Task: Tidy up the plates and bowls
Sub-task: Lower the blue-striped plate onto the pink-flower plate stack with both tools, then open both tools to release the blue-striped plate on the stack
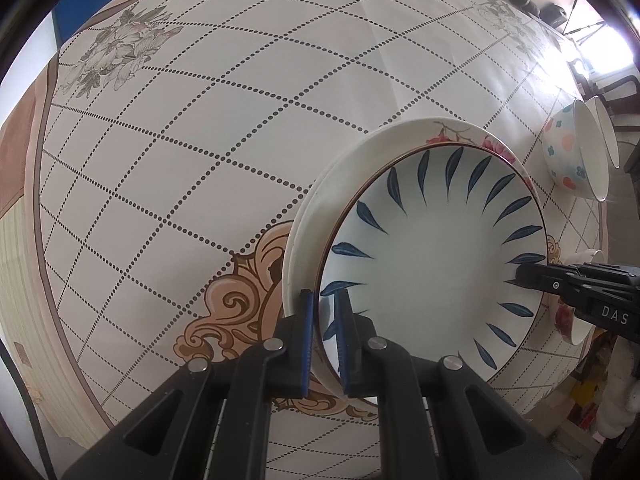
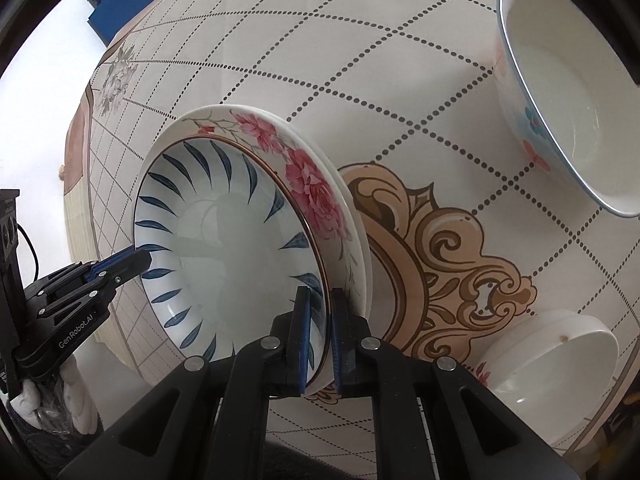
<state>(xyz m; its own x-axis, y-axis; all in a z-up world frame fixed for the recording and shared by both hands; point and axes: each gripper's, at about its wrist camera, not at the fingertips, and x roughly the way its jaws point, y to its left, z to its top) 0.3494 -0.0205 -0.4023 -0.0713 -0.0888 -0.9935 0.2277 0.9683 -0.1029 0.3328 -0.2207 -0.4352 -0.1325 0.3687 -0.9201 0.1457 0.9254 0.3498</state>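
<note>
A blue-leaf plate [image 1: 436,264] sits on top of a larger pink-flower plate [image 1: 352,164] on the patterned tablecloth. My left gripper [image 1: 323,344] is shut on the blue-leaf plate's near rim. My right gripper [image 2: 320,340] is shut on the opposite rim of the same plate [image 2: 224,248], and it shows at the right edge of the left wrist view [image 1: 520,274]. The flower plate [image 2: 312,184] lies underneath. The left gripper [image 2: 140,258] shows at the left of the right wrist view.
A bowl with coloured dots [image 1: 568,148] stands behind the plates and also shows in the right wrist view [image 2: 560,92]. A small white bowl [image 2: 552,356] with a pink flower sits at the near right. The tablecloth [image 1: 200,140] spreads left.
</note>
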